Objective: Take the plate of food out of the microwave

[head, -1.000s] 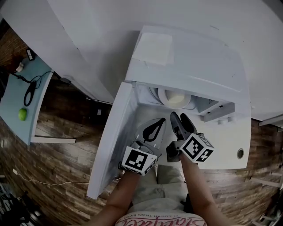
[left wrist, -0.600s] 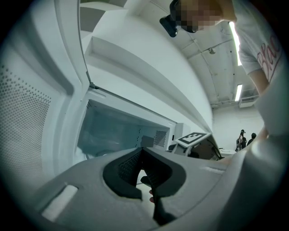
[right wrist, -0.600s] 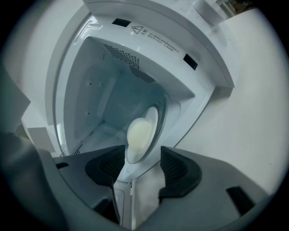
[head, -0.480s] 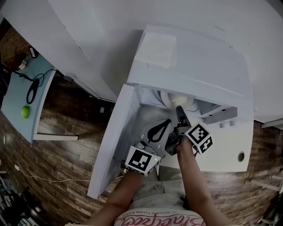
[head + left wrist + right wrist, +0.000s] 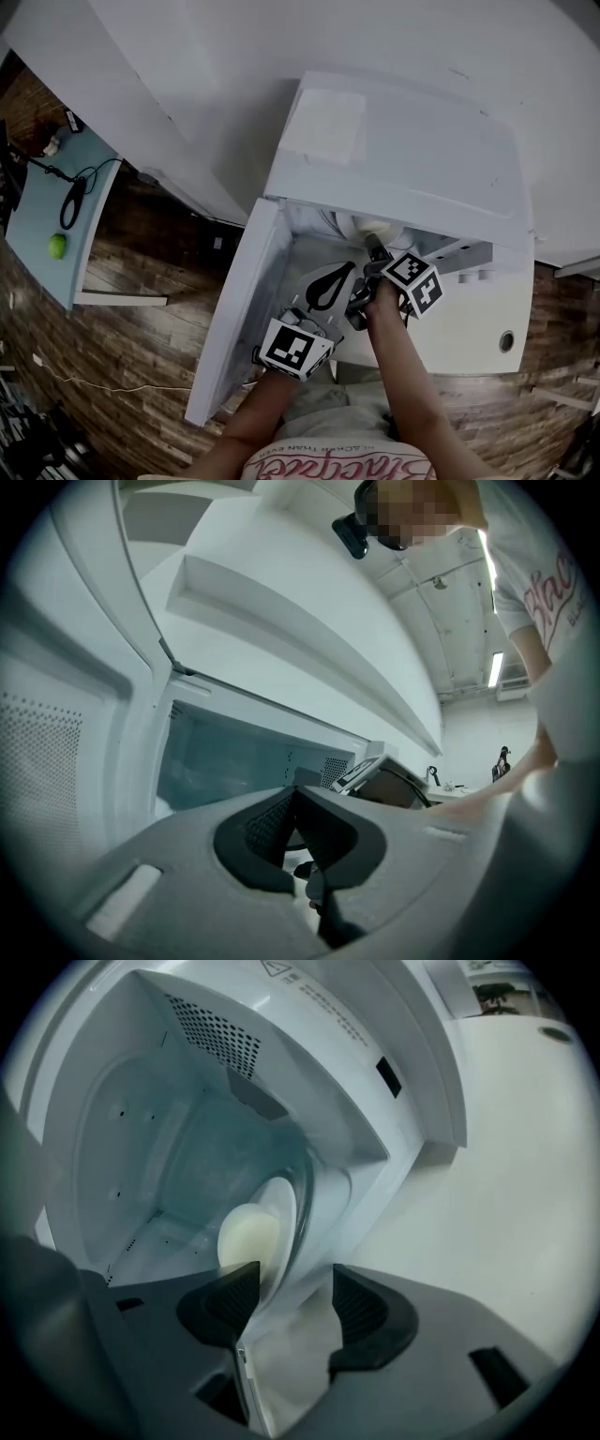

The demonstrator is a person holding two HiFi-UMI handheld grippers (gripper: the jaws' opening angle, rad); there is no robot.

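Microwave (image 5: 422, 141), white and boxy, sits on a white counter (image 5: 473, 319) with its door (image 5: 239, 319) swung wide open to the left. A person stands in front of it, both forearms stretched toward the opening, a two-jaw gripper in each hand. Inside the cavity, close to the front edge, rests a white plate (image 5: 360, 221) with a pale, rounded mound of food (image 5: 377, 225) on it. The right gripper (image 5: 375, 246) reaches into the mouth of the cavity, its marker cube (image 5: 412, 282) just outside. In the right gripper view its fingers stand apart, and the near rim of the plate (image 5: 286, 1213) runs down into the gap between them, close against one dark ribbed pad (image 5: 225, 1305) and clear of the other; the fingers are not pressed onto it. The food (image 5: 246, 1237) shows as a cream dome just beyond that pad. The left gripper (image 5: 349, 269) hangs just to the left of the right one, nearer the person, between the open door and the cavity. In the left gripper view its fingertips (image 5: 281, 803) meet, closed on nothing. At the far left of the room, well apart from the microwave, a light blue table (image 5: 37, 216) holds a small green ball (image 5: 58, 246) and a dark cable (image 5: 70, 202). Wood-patterned floor (image 5: 141, 347) lies below.
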